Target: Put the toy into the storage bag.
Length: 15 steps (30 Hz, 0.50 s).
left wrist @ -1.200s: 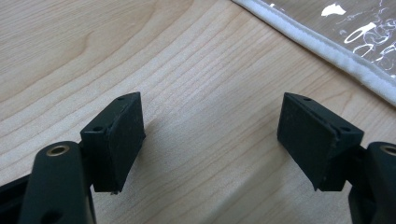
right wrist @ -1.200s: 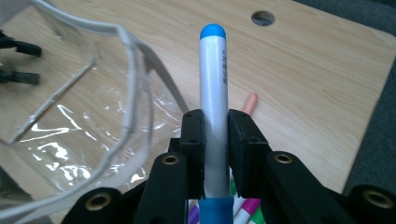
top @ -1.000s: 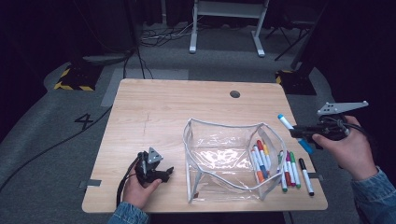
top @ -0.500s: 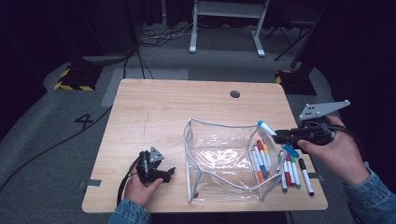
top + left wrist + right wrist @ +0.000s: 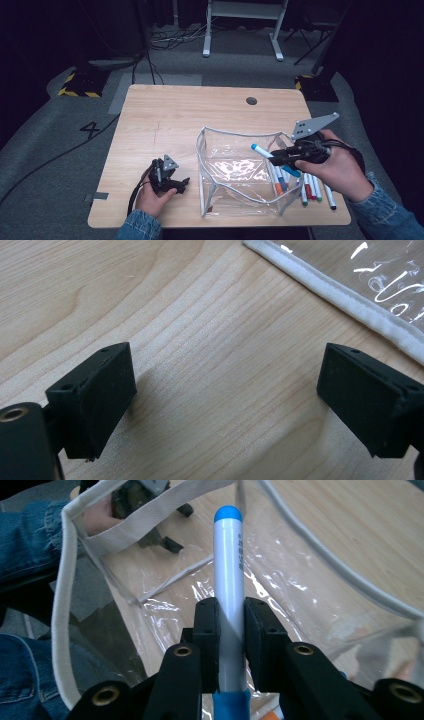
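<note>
Your right gripper [image 5: 274,158], clamping the white blue-capped marker [image 5: 262,151], is now reaching over the clear white-trimmed pouch [image 5: 235,172]; your left gripper [image 5: 181,184], just opening, is holding nothing.

We see the worktop [image 5: 200,115] lit evenly from above while the floor around it falls into near black. Glare streaks the clear pouch [image 5: 235,170] just ahead of the right claw [image 5: 230,645]. The left claw [image 5: 225,400] casts a soft shadow on the wood beneath its near jaw. Both close views are sharp at the jaws and softer toward the edges
</note>
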Each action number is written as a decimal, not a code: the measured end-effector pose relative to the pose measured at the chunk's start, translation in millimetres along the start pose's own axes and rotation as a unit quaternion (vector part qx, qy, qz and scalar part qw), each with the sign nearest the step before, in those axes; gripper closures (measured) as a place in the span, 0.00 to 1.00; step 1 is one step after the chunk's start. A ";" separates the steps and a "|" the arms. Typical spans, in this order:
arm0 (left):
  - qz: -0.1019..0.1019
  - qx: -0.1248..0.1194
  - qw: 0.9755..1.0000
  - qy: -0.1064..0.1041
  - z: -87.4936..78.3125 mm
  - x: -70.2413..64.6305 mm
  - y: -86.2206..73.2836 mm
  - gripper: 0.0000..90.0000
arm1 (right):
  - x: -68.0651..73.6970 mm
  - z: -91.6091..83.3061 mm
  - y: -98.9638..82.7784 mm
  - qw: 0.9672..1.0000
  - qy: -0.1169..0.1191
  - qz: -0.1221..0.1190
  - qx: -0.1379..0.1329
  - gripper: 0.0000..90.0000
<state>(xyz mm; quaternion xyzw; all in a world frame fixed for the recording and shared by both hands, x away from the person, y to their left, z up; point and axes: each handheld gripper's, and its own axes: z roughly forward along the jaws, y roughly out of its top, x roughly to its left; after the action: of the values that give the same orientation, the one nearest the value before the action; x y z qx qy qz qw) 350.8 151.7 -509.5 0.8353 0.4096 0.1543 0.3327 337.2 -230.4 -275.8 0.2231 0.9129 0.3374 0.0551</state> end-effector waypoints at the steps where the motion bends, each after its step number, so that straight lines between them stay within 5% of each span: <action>1: 0.000 0.000 1.000 0.000 0.0 0.0 0.0 0.10 | 3.6 6.0 2.2 1.000 0.011 -0.008 0.007 0.86; 8: 0.000 0.000 1.000 0.000 0.0 -0.1 -0.1 0.10 | 15.0 29.2 8.7 0.998 0.043 -0.035 0.037 0.86; 15: 0.000 0.000 1.000 0.000 0.0 -0.1 -0.1 0.10 | 23.6 59.3 13.6 0.992 0.071 -0.057 0.087 0.86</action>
<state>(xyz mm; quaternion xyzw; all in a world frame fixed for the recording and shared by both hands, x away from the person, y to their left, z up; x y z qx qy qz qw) 350.7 151.7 -509.5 0.8353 0.4097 0.1544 0.3326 336.0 -175.8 -311.4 0.1503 0.9516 0.2678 -0.0106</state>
